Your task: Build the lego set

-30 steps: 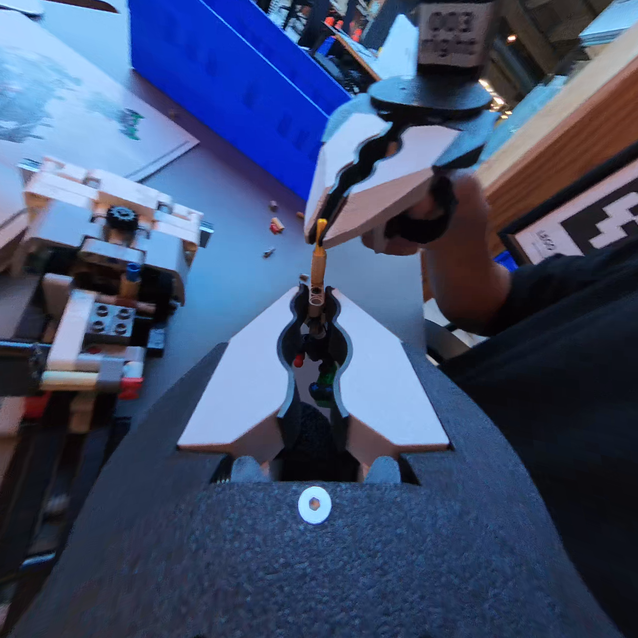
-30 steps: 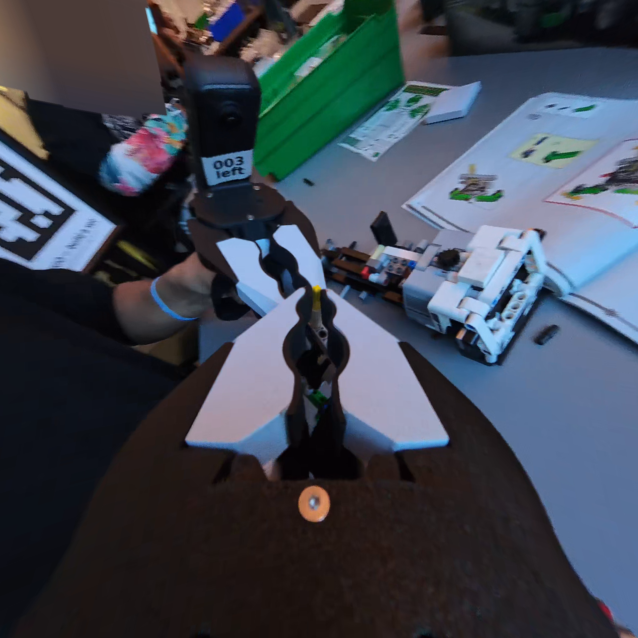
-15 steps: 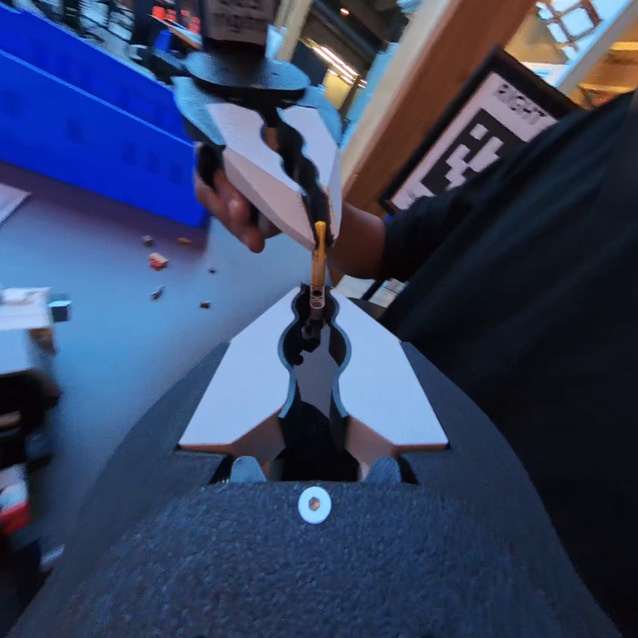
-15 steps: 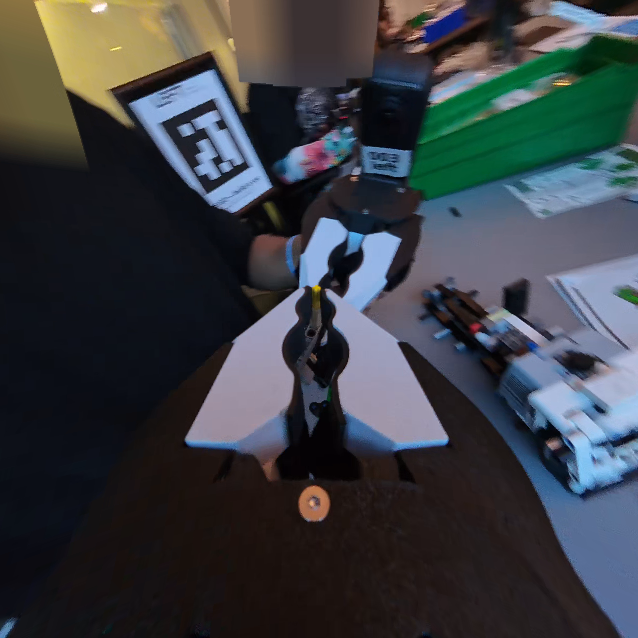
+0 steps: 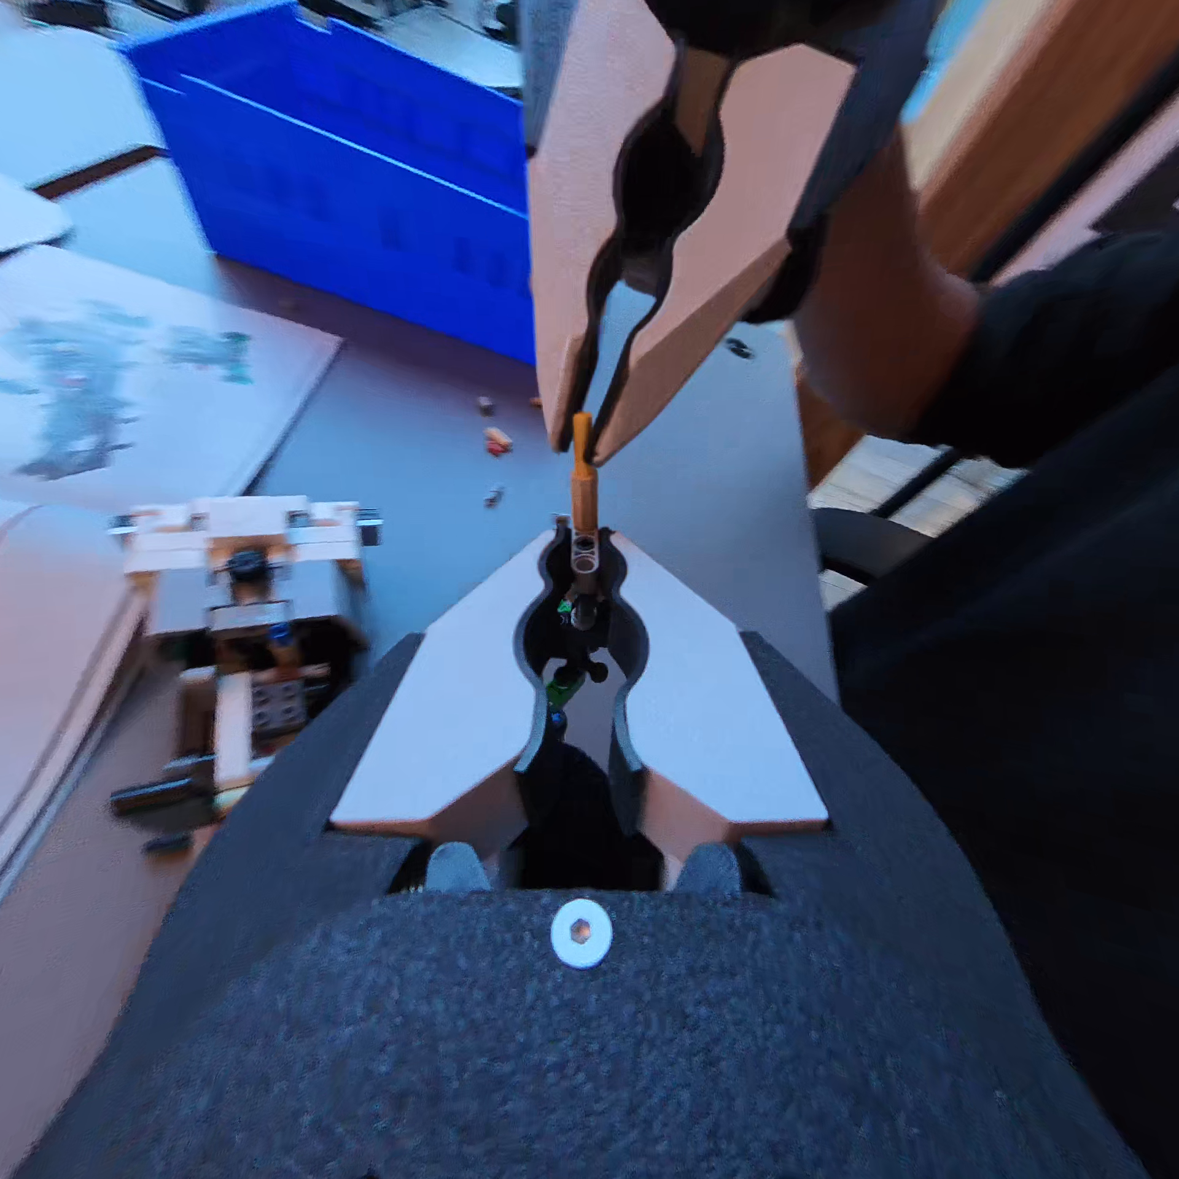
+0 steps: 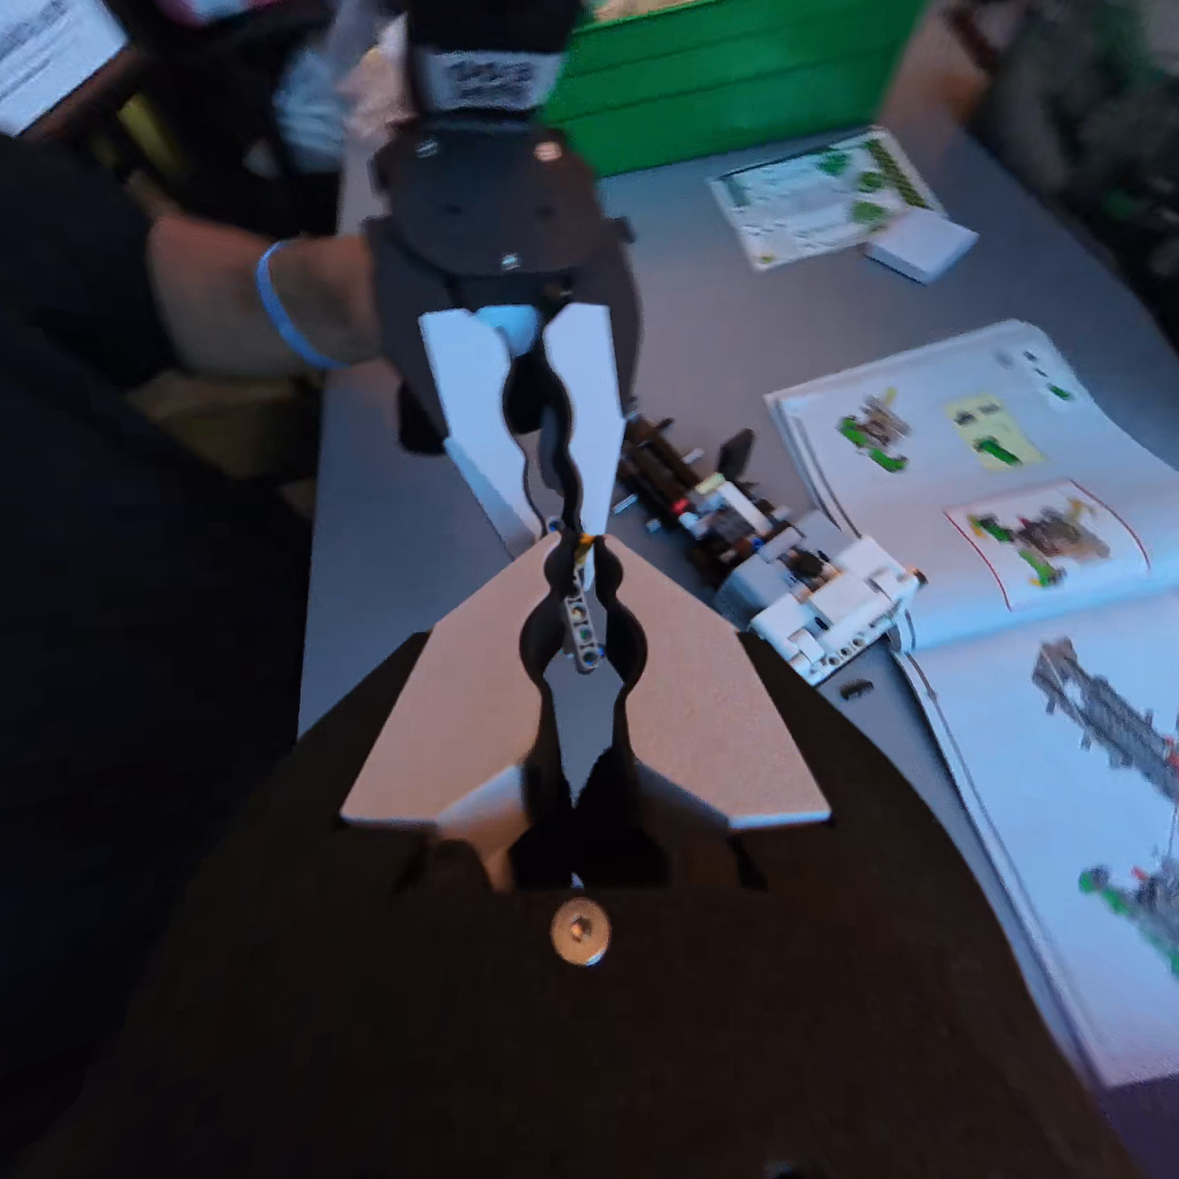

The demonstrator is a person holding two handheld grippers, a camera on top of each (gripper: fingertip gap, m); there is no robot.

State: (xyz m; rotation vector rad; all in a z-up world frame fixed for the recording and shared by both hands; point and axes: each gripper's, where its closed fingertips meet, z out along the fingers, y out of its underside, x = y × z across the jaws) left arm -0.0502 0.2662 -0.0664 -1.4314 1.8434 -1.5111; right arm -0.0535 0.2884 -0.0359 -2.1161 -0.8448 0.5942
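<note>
My left gripper (image 5: 584, 534) is shut on a small assembly: a grey holed beam (image 5: 584, 554) with black and green bits behind it. An orange axle (image 5: 582, 485) sticks out of the beam's end. My right gripper (image 5: 579, 446) comes in from above and is shut on the axle's far tip. In the right wrist view my right gripper (image 6: 584, 543) meets the left gripper (image 6: 571, 526) tip to tip, with the grey beam (image 6: 584, 628) seen between my fingers. Both are held above the table. The white and black lego model (image 5: 249, 606) lies on the table, also in the right wrist view (image 6: 804, 580).
Open instruction booklets (image 6: 1021, 510) lie right of the model, also seen in the left wrist view (image 5: 127, 395). A blue bin (image 5: 357, 172) and a green bin (image 6: 734, 76) stand at the back. Loose small pieces (image 5: 497, 440) lie on the grey table. A leaflet (image 6: 823, 191) and a white box (image 6: 922, 245) lie beyond. Both grippers' tips are close together, under 4 cm apart.
Both grippers stayed joined on the axle and beam while swinging away towards the person and back over the table. The right gripper now looms closer in the left wrist view.
</note>
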